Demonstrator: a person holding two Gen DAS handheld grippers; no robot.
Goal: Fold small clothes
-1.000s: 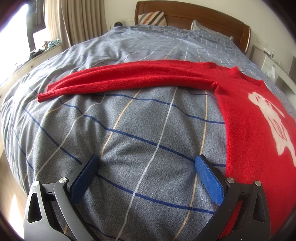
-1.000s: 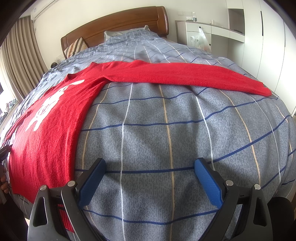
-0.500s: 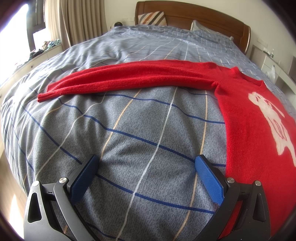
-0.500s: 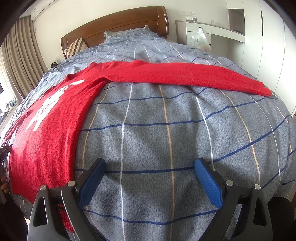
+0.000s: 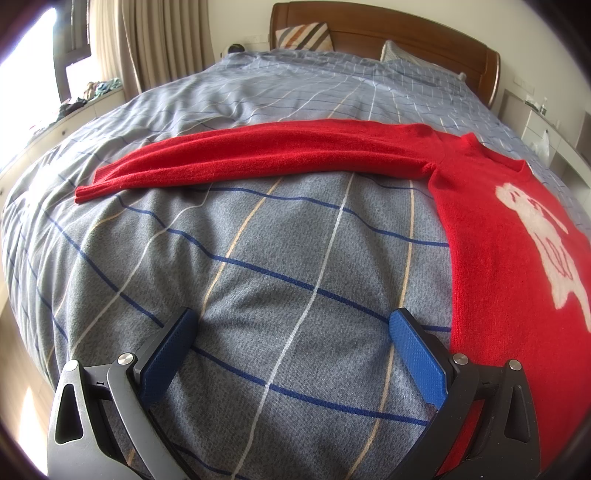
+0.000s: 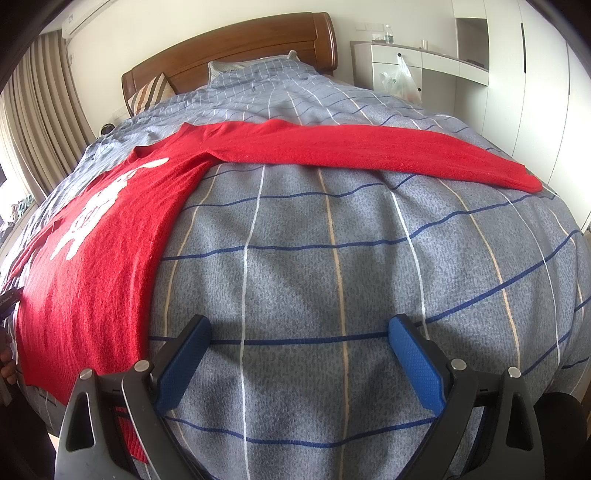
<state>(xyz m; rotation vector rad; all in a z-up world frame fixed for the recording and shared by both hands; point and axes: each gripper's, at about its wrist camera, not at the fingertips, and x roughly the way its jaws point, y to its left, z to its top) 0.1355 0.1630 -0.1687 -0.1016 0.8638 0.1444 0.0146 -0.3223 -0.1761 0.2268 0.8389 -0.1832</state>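
One red sweater (image 5: 498, 236), two sleeves spread, two hand-held grippers agape

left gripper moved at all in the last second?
No. The left gripper sits over the same white stripe of the plaid duvet, open, with the red sweater framed as before.

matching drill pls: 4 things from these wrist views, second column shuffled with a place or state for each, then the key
Things
1. red sweater
2. left tool
3. striped pillow
4. plastic bag

Place or state
A. leans against the wooden headboard
B. hangs on the white cabinet beside the bed
C. lies flat on the plaid duvet, sleeves stretched out sideways
D. open, empty, over bare duvet

Pairs: 1-C, 2-D, 3-A, 4-B
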